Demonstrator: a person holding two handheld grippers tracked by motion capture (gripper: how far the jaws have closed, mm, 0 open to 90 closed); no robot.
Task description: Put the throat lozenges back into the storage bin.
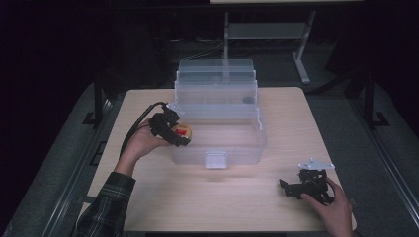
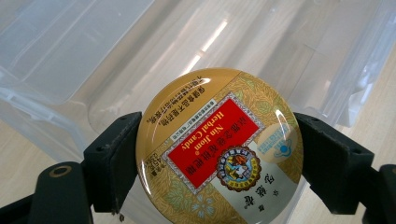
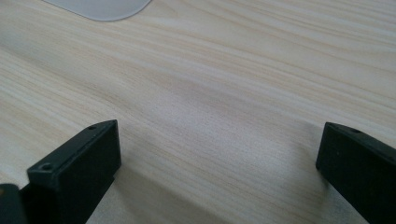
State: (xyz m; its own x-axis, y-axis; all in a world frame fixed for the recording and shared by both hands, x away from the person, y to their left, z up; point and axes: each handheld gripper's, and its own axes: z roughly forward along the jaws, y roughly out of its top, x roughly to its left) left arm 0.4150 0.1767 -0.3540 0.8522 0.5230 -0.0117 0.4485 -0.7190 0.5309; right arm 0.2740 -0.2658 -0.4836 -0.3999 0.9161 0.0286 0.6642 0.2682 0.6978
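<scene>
Round herbal candy tin (image 2: 219, 149) is pinched across its rim by the left hand-held gripper (image 1: 174, 132), held at the left wall of the clear plastic box (image 1: 217, 153), above the bench (image 1: 217, 197). The likely step is judged to be placing into the box: the tin should be carried clear over the wall, lowered level, then released. The right hand-held gripper (image 1: 296, 189) is rested on the bench, jaws spread, empty.

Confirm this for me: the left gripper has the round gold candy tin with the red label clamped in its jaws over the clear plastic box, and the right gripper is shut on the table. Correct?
Not quite. The right gripper is open, its jaws wide apart over the bare wooden table, as the right gripper view shows. The left gripper does clamp the round gold candy tin at the clear plastic box.
</scene>
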